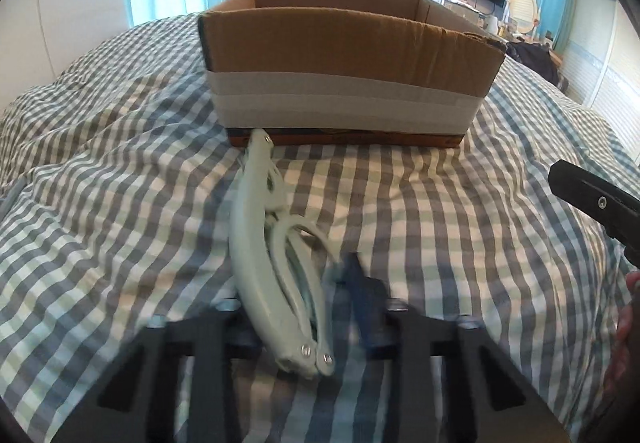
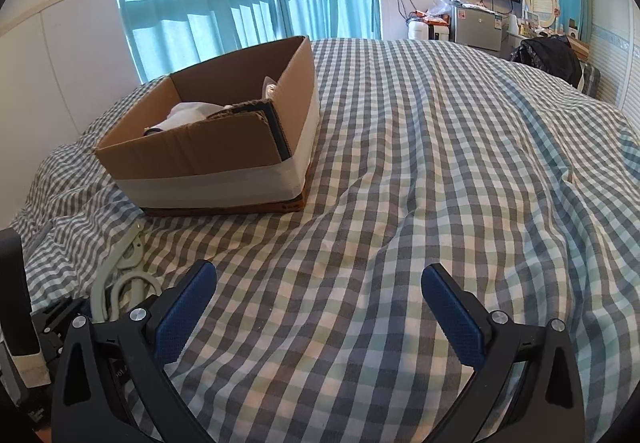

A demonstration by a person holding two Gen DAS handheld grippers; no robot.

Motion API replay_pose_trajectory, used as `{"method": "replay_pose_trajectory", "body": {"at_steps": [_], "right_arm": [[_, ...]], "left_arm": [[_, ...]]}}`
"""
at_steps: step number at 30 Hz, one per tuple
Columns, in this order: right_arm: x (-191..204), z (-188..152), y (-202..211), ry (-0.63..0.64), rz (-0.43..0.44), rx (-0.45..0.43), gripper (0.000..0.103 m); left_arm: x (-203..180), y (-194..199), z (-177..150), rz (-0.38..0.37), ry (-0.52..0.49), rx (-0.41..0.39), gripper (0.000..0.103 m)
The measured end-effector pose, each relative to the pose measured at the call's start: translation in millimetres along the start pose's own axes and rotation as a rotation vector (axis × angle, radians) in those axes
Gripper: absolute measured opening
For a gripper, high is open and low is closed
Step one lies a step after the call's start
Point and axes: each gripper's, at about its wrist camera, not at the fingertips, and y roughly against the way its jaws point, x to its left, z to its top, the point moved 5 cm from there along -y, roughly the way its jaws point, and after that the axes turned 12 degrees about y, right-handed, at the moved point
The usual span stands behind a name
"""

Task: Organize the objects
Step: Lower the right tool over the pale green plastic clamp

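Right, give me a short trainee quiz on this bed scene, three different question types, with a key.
1. Fill in: the jaws of the right hand-held gripper stand ___, with nothing between them.
2. True or false: the cardboard box is empty.
3. The pale green item on the checked bedcover lies between the fingers of which one? A: left hand-held gripper. B: right hand-held gripper.

Key: 1 open. 2 false, white things show inside. 3 A.
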Motion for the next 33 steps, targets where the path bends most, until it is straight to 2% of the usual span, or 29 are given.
{"method": "replay_pose_trajectory", "body": {"at_steps": [5,8,10,12,23,27,33], "right_arm": [[7.6,1.7,13.5,0.020,0.000,-0.021,0.103],[12.8,1.1,23.1,0.037,0.003,-0.034,0.103],[16.5,0.5,29.2,0.047,0.006,-0.041,0.103],[19.2,0.7,35.2,0.052,0.012,-0.047,0.103],[26.8,1.2,68.3,0.075,0.008,-0.090,0.103],[25.4,0.4,75.3,0.078,0.005,-0.094,0.103],[33.4,-3.3,67.4,0.117,0.040,-0.068,0.103]], "left_arm": [[4.6,15.6,-5.1,-0.022,0.019,0.012,0.019],[5.8,27.3,-7.1,-0.029,0.030,0.001,0.006],[4.5,35.7,-7.7,-0.025,0.049,-0.005,0.005],[1.6,42.9,-7.4,-0.034,0.038,-0.015,0.001],[-1.2,77.0,-6.4,-0.083,0.044,-0.062,0.000],[-6.6,81.3,-6.7,-0.102,0.029,-0.049,0.000],[-3.3,72.4,-8.6,-0.040,0.007,-0.041,0.003]]}}
